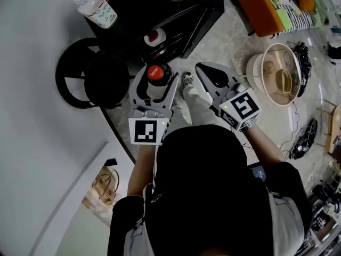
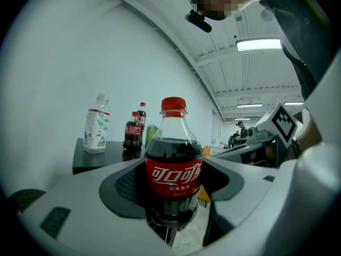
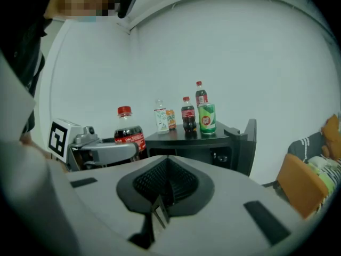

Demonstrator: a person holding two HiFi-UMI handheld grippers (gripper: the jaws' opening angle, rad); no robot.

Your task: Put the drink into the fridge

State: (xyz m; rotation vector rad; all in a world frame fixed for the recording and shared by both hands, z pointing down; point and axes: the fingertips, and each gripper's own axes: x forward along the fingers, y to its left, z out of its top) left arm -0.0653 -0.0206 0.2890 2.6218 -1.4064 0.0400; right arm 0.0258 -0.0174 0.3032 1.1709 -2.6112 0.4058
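Left gripper (image 1: 159,79) clamps the upright cola bottle (image 2: 174,169). Right gripper (image 1: 209,72), at its three o'clock, is closed, empty. Black cabinet (image 3: 224,148), perhaps the fridge, stands at twelve o'clock.

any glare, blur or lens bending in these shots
Left gripper view: the cola bottle is sharp, the ceiling lamp glares white, and the corners go black. Right gripper view: even light, but the wall bows. Head view: strong fisheye curve, and the person's dark top shows little detail.
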